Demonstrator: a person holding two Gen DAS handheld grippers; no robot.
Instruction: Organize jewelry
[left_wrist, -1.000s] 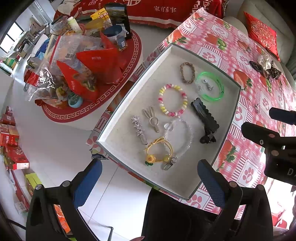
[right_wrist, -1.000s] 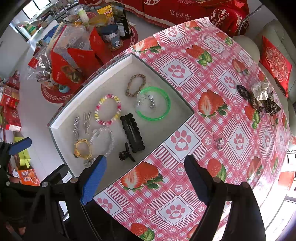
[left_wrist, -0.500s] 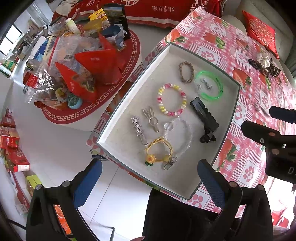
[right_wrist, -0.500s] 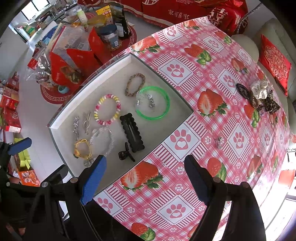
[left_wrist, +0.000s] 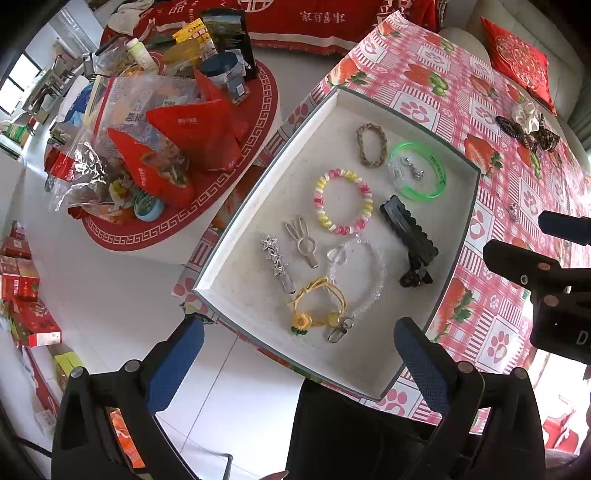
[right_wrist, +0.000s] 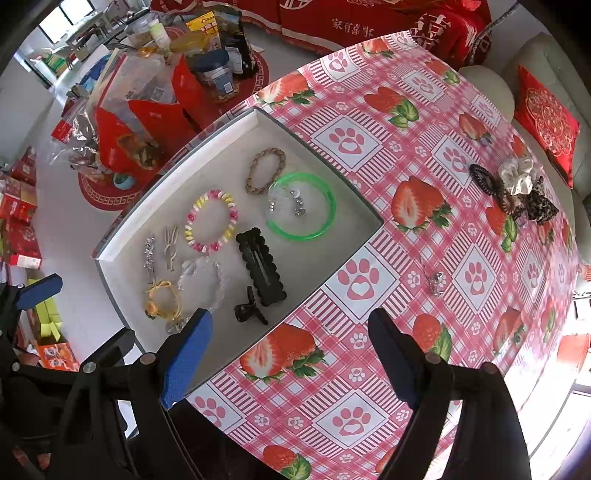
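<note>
A shallow white tray (left_wrist: 236, 254) (right_wrist: 122, 240) on the strawberry tablecloth holds several pieces: a green bangle (left_wrist: 419, 171) (right_wrist: 301, 205), a pink-yellow bead bracelet (left_wrist: 342, 201) (right_wrist: 211, 220), a braided bracelet (left_wrist: 371, 144), a black hair clip (left_wrist: 408, 229) (right_wrist: 260, 266), a clear bead bracelet (left_wrist: 360, 273) and a yellow sunflower hair tie (left_wrist: 317, 308). A small silver earring (right_wrist: 436, 282) lies on the cloth right of the tray. Hair scrunchies (right_wrist: 517, 190) lie at the far right. My left gripper (left_wrist: 295, 360) is open and empty above the tray's near edge. My right gripper (right_wrist: 291, 350) is open and empty above the tray's near right corner.
A low round table (left_wrist: 159, 122) crowded with red snack bags, jars and bottles stands left of the tray. Red boxes (left_wrist: 22, 280) lie on the floor at the left. A red cushion (right_wrist: 546, 118) sits on the sofa at the far right.
Both views have shifted only slightly. Both grippers stay open and empty.
</note>
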